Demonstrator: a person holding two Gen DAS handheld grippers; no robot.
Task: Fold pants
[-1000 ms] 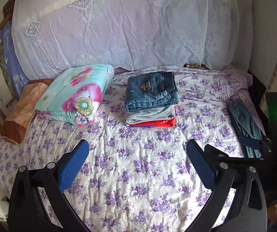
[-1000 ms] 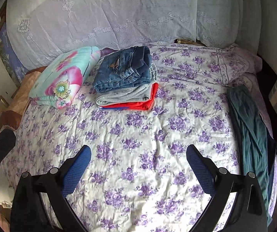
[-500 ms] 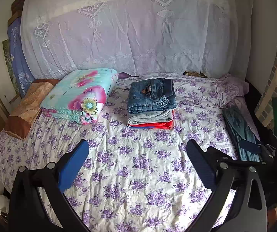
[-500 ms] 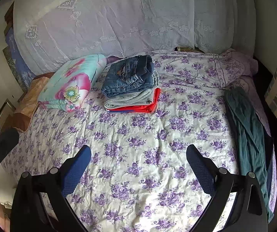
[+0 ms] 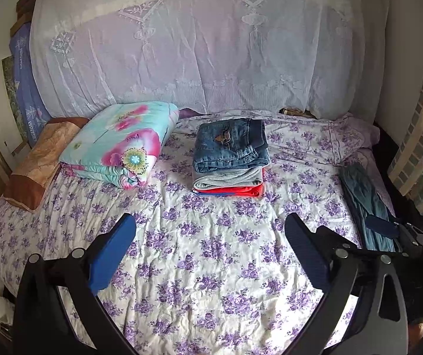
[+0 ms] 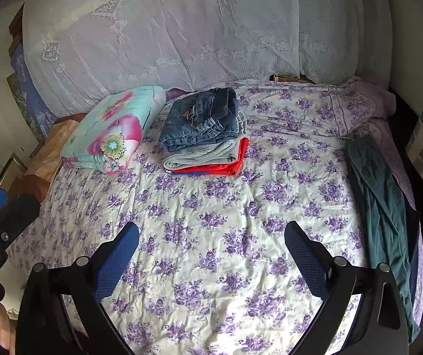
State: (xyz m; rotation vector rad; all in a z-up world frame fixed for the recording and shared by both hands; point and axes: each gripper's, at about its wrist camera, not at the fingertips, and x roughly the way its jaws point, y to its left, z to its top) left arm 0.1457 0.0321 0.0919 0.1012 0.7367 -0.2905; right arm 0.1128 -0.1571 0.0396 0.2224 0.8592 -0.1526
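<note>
- Right wrist view: right gripper (image 6: 211, 245) has its jaws spread wide with nothing in them, over the purple-flowered bedsheet (image 6: 211, 207); left gripper (image 5: 210, 236) looks the same.
- Unfolded dark teal pants (image 6: 379, 207) lie along the bed's right edge, right of the jaws, untouched.
- Looks like the reach step; next you'd swing right and pinch the fabric.
- Farther back: folded stack of jeans and red clothes (image 6: 205, 136).

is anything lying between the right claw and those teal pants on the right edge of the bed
Nothing visible. The right claw hangs open over bare floral sheet, and the teal pants lie just to its right along the bed edge. The folded stack and floral quilt sit farther back, off that path.
</note>
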